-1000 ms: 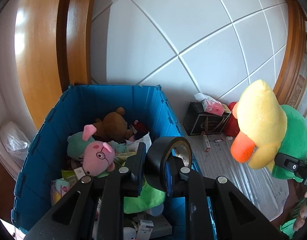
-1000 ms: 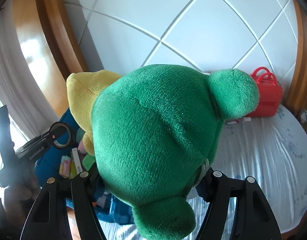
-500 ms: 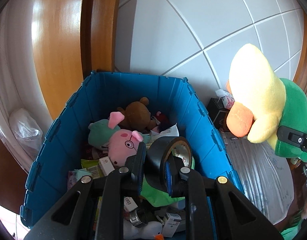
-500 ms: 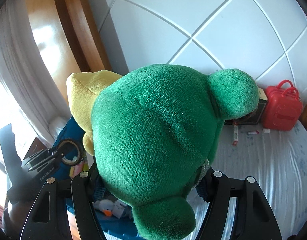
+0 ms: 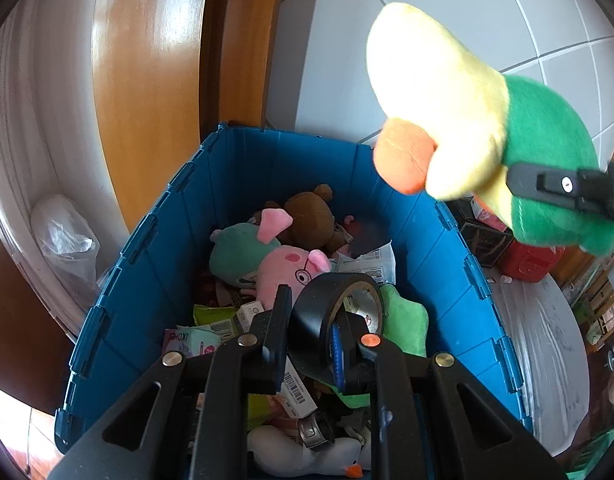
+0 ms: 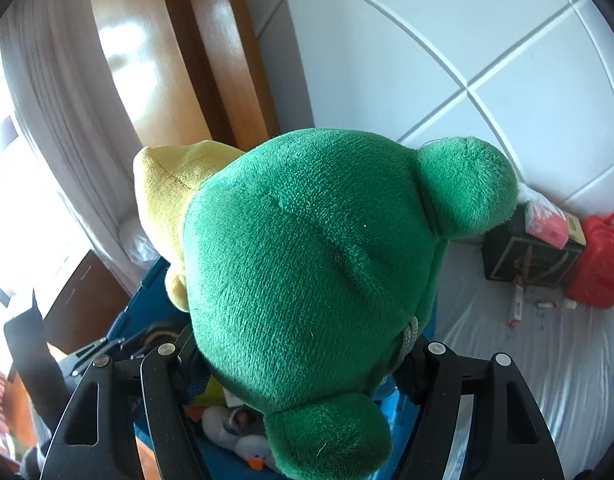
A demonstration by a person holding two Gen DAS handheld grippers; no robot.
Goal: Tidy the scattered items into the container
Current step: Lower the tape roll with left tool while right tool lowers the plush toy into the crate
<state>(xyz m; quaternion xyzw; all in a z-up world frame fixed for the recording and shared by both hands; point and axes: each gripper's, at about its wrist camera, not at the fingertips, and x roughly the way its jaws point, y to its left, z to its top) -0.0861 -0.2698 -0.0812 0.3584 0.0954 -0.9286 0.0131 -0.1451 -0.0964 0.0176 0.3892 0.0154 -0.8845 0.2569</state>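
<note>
Dropping stuff from this height is where you could mess up, so heads up. Starting on the left: your left gripper is pinched tight on the black tape roll, hovering over the near end of the blue crate. Let go here and I'd guess the roll lands on edge on the soft pile, maybe on the pink pig plush or the paper packets, and rolls somewhere awkward. It probably stays inside though, the walls look tall enough.

Over to the right: your right gripper has the big green and yellow duck plush between its jaws, which have just been opening wider. It sits above the crate's right rim, not the middle. If it comes loose now, my bet is it clips the rim and flops onto the white sheet outside.

Hard to see: the plush fills the right wrist view, so you can't tell whether the pads are pressing on it or not. Most of the crate is hidden there. The crate's bottom is buried under toys, and the small bits near the red case are too tiny to name.
</note>
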